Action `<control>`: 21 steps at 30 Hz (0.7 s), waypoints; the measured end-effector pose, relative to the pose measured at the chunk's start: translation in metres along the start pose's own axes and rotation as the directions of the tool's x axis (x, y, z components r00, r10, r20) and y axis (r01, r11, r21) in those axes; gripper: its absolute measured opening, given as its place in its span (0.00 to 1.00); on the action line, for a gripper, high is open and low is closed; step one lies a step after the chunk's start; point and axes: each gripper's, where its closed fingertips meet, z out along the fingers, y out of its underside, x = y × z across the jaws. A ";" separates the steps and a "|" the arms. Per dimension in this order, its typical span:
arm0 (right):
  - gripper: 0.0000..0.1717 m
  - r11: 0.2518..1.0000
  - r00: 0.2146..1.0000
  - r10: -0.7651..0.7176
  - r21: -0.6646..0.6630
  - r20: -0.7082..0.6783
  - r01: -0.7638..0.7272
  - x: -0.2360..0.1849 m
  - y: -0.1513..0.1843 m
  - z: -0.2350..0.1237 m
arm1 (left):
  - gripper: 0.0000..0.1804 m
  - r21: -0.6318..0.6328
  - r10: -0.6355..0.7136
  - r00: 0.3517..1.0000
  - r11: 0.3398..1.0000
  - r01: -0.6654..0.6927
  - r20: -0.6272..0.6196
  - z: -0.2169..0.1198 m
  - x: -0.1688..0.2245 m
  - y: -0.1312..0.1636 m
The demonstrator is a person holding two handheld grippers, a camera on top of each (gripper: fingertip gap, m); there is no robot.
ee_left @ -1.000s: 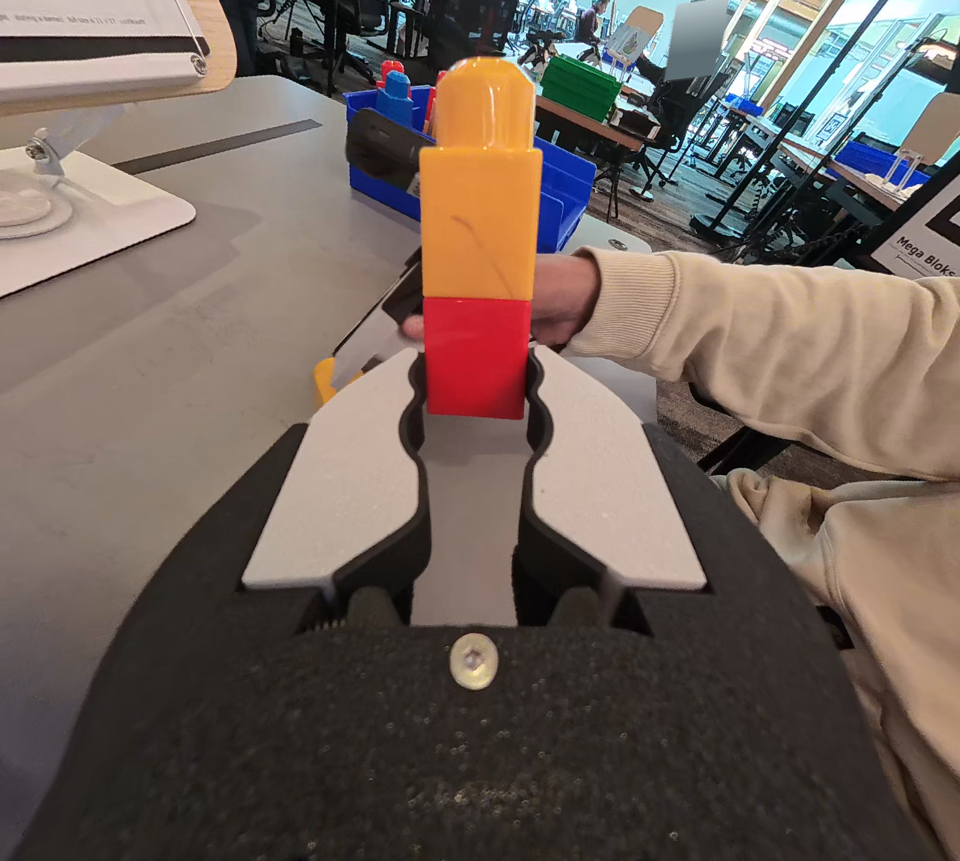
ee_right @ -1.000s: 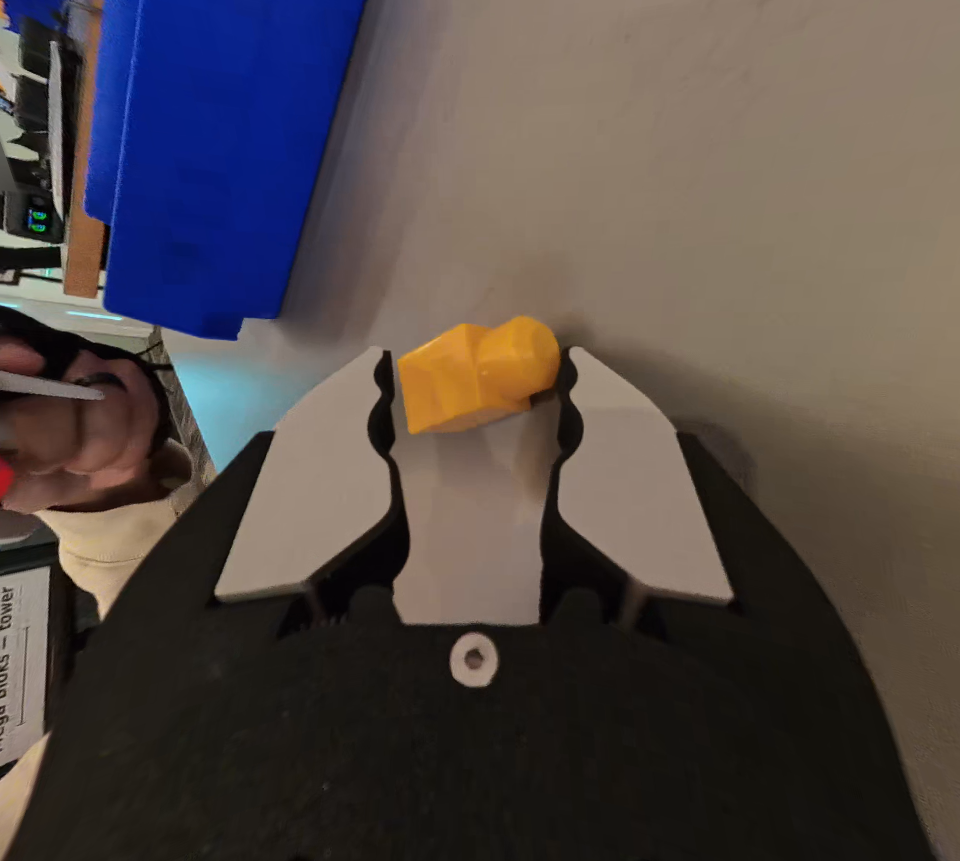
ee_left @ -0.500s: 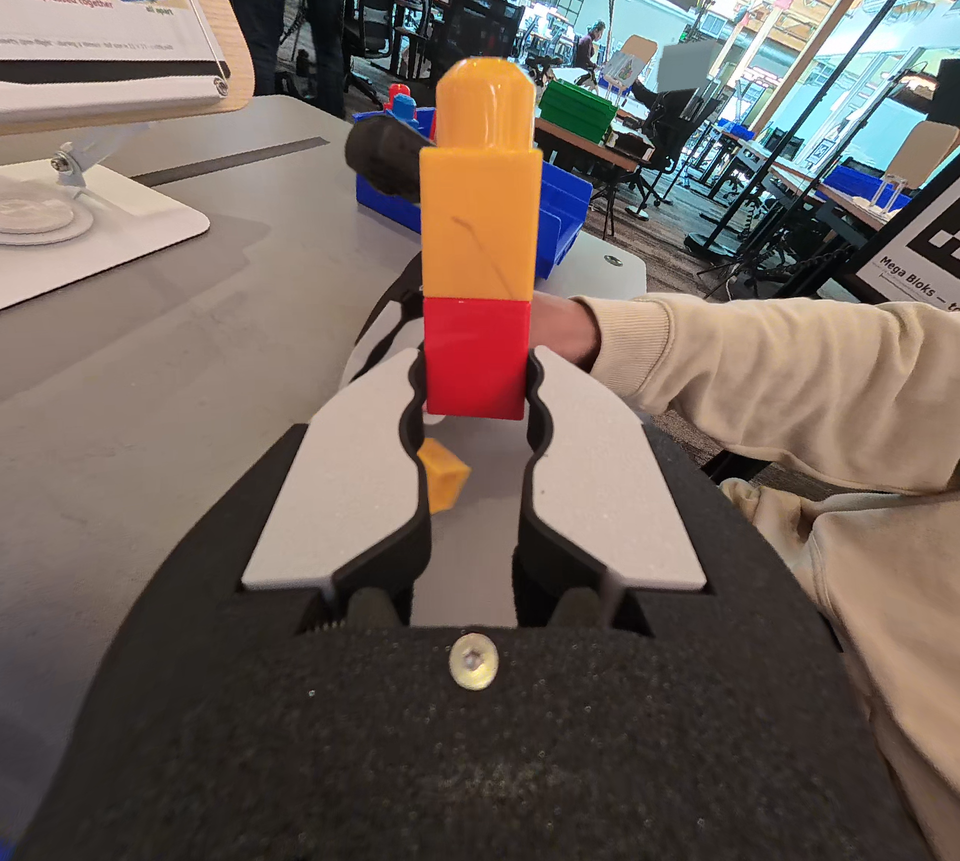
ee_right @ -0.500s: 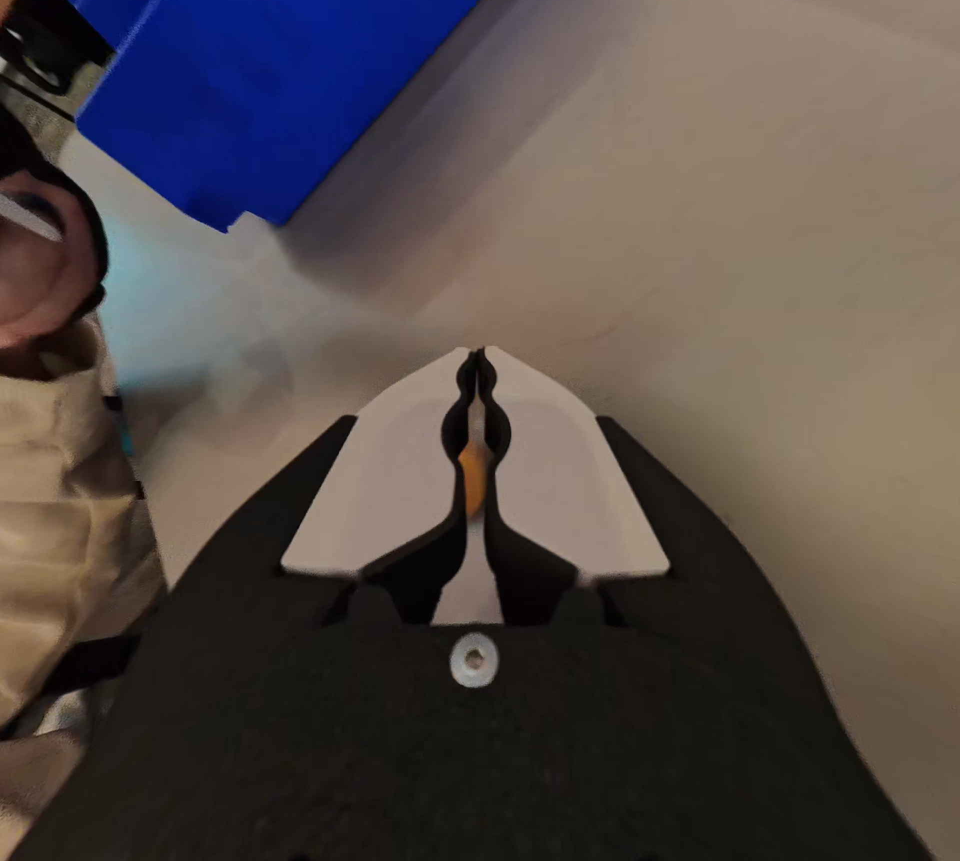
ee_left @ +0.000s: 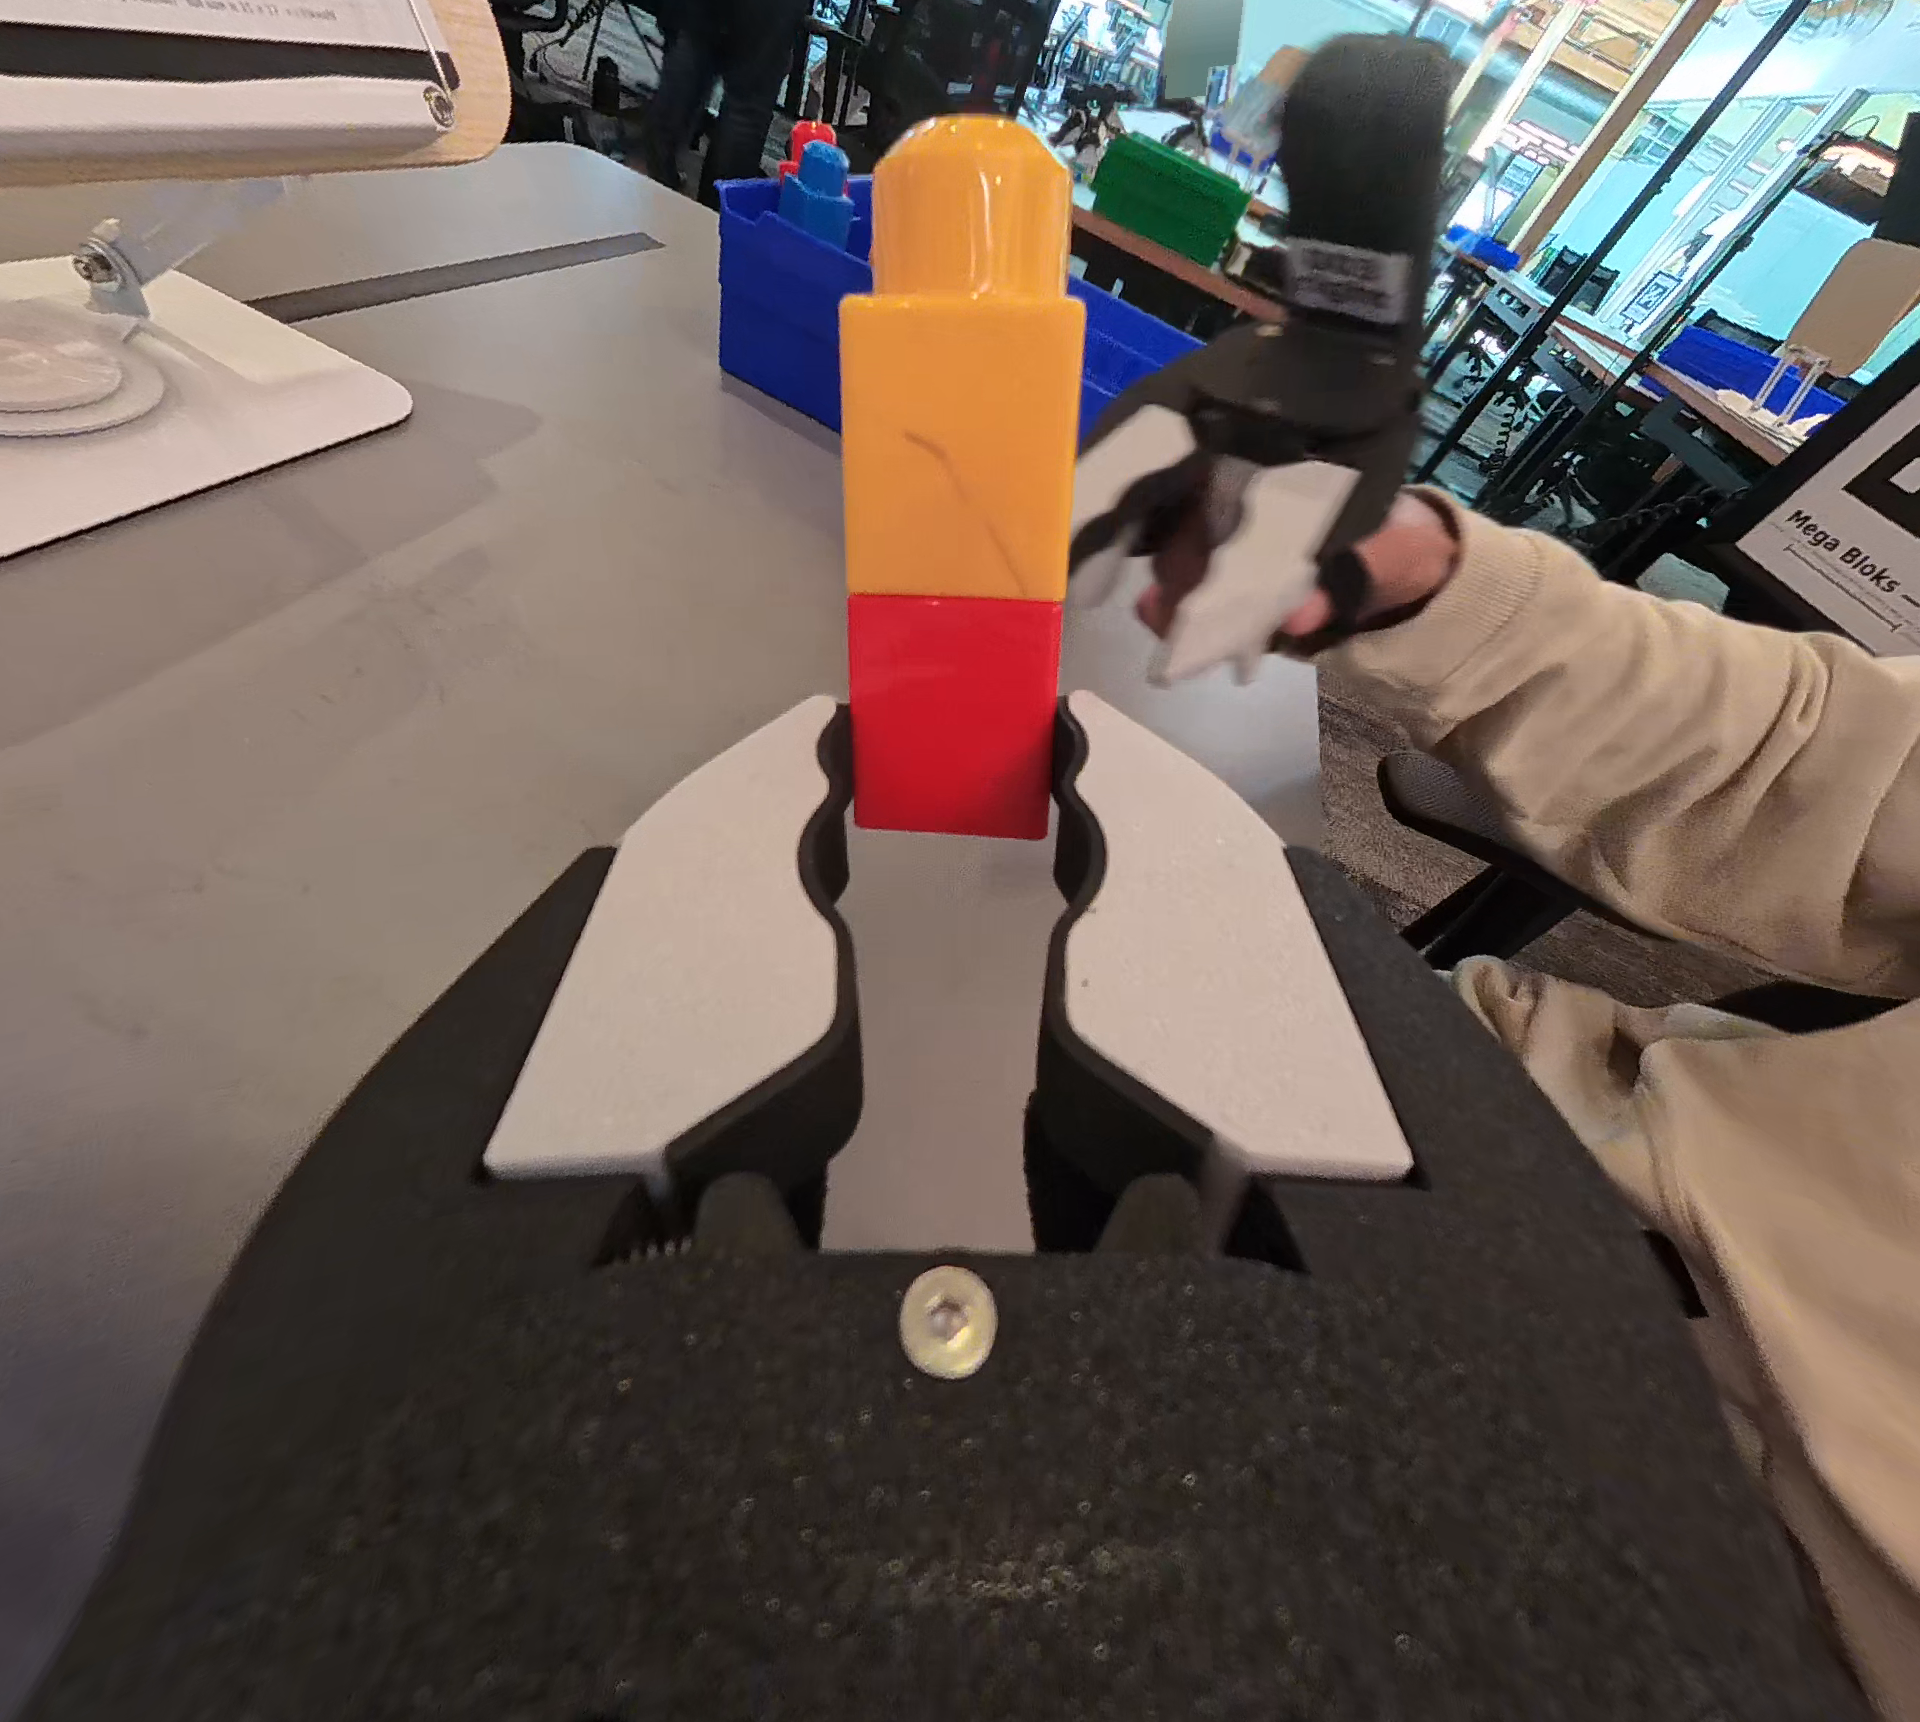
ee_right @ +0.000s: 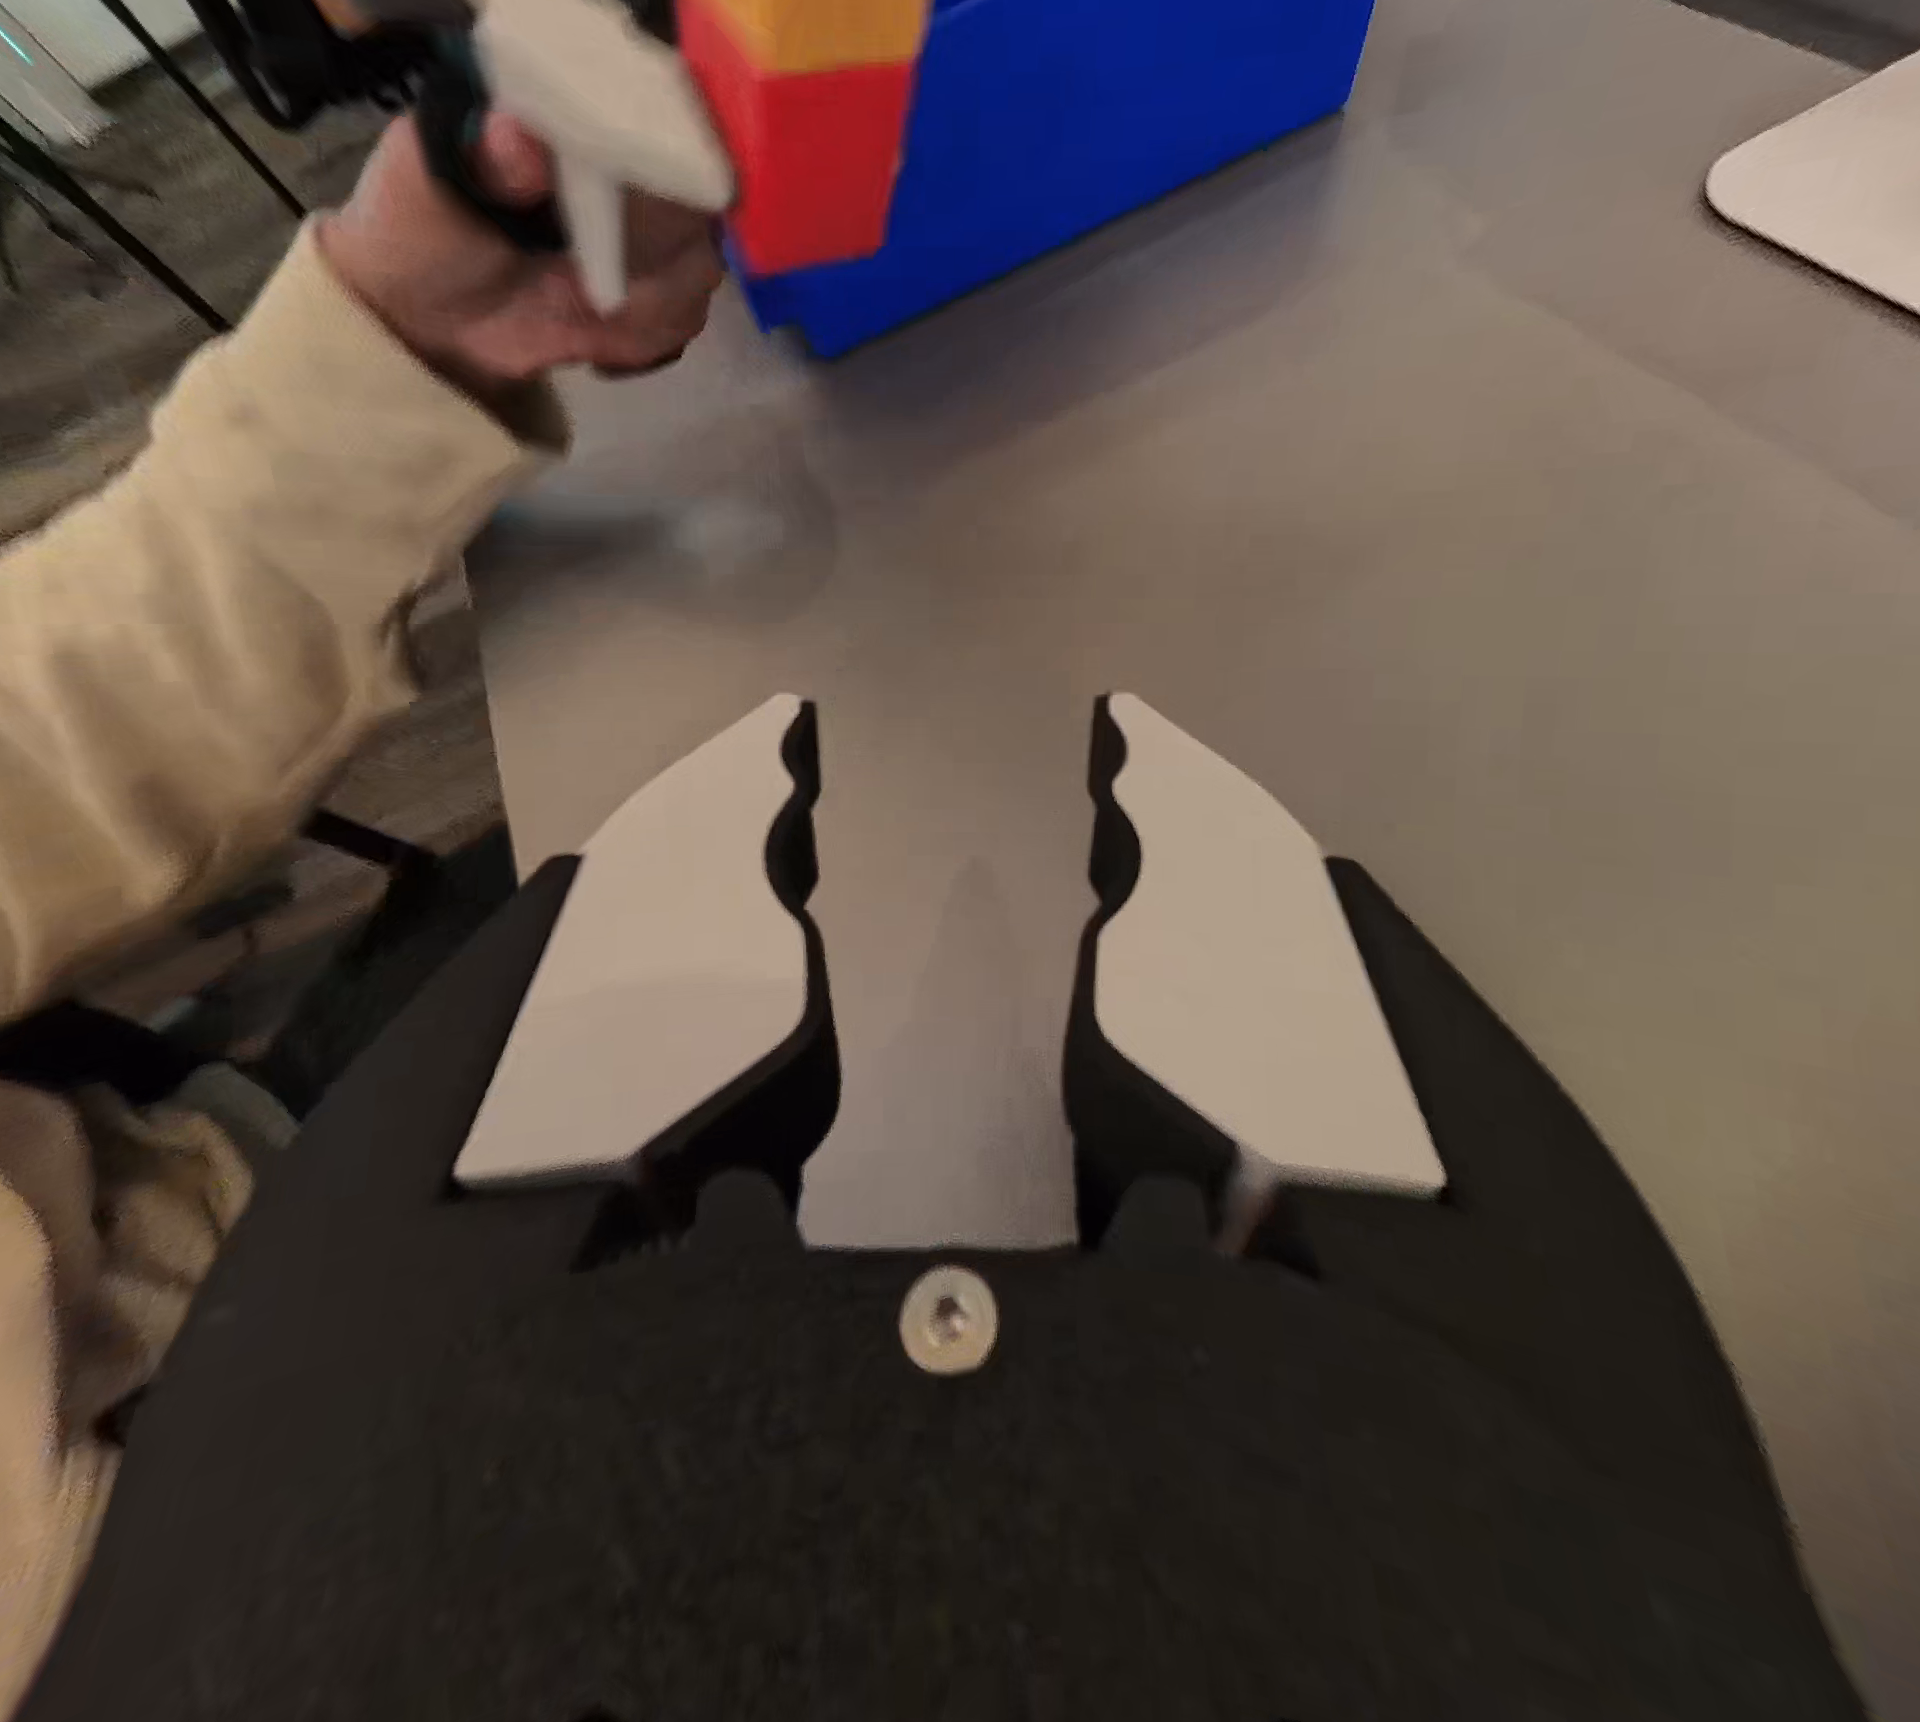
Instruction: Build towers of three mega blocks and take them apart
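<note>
— So, what are the left tongs gripping?
— They are clenching the red block under the orange block, above the bench.
— And the right tongs?
— Gaping, bare, near the blue bin.

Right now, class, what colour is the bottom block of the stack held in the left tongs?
Red, seen best in the left wrist view.

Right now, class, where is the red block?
In the left wrist view, the red block sits centre frame, clamped in the left hand-held gripper, beneath the orange block.
</note>
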 end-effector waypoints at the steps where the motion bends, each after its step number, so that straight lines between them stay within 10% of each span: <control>1: 0.31 1.000 1.000 -0.017 -0.004 -0.023 0.017 -0.011 0.010 -0.012 | 0.20 -0.003 -0.003 1.000 1.000 0.003 0.003 0.001 -0.001 0.001; 7: 0.29 0.979 0.944 -0.035 0.179 -0.329 0.099 -0.077 0.061 -0.059 | 0.20 -0.007 -0.019 1.000 1.000 0.019 0.015 0.003 -0.006 0.004; 14: 0.29 0.946 0.875 0.069 0.309 -0.478 0.095 -0.112 0.134 -0.027 | 0.20 0.004 -0.025 1.000 1.000 0.025 0.000 0.004 -0.001 0.003; 21: 0.17 0.911 0.896 0.075 0.394 -0.438 0.117 -0.111 0.122 0.006 | 0.20 -0.006 -0.015 1.000 1.000 0.015 -0.010 0.007 0.003 0.004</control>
